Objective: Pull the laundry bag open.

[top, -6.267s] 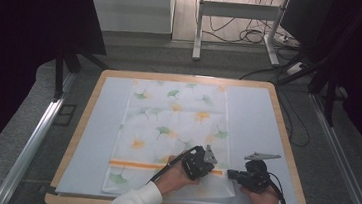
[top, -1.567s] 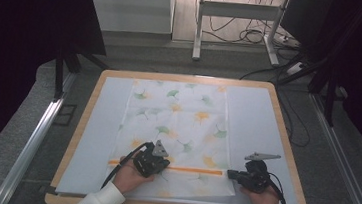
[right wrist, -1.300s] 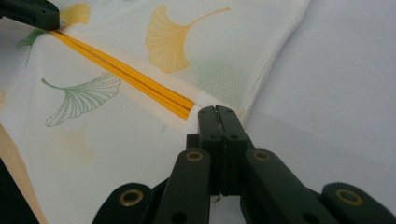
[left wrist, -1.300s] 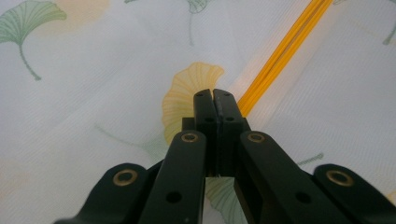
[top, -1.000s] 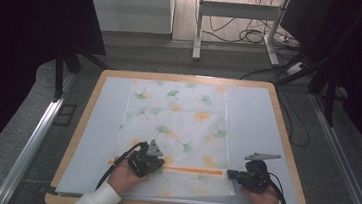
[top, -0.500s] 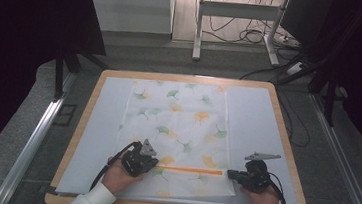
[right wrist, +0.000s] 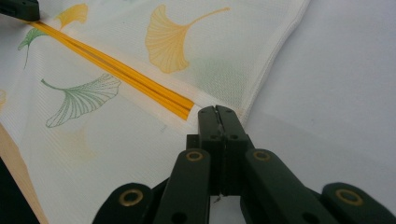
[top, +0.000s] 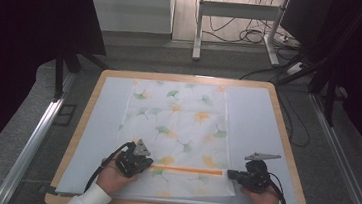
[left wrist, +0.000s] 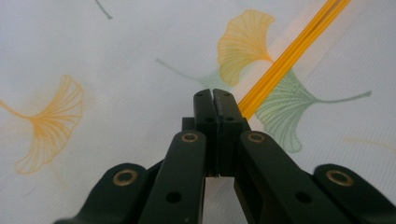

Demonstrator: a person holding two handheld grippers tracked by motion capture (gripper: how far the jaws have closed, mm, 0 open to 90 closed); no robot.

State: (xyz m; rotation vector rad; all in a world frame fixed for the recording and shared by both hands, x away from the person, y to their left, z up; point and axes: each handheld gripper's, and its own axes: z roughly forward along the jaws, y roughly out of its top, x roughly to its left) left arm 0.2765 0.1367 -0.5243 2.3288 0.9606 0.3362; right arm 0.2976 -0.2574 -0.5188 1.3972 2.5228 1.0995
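Pressing cloth at lower frame | left gripper and right gripper closed, holding nothing | I judge folding not begun

— Where does the cloth lie?

— Flat on the sheet that covers the table, midway between the table's left and right edges.

— And the stripe?

— It runs across the cloth near its front edge. The left gripper sits at the stripe's left end, the right gripper at its right end, well apart, each on the cloth.
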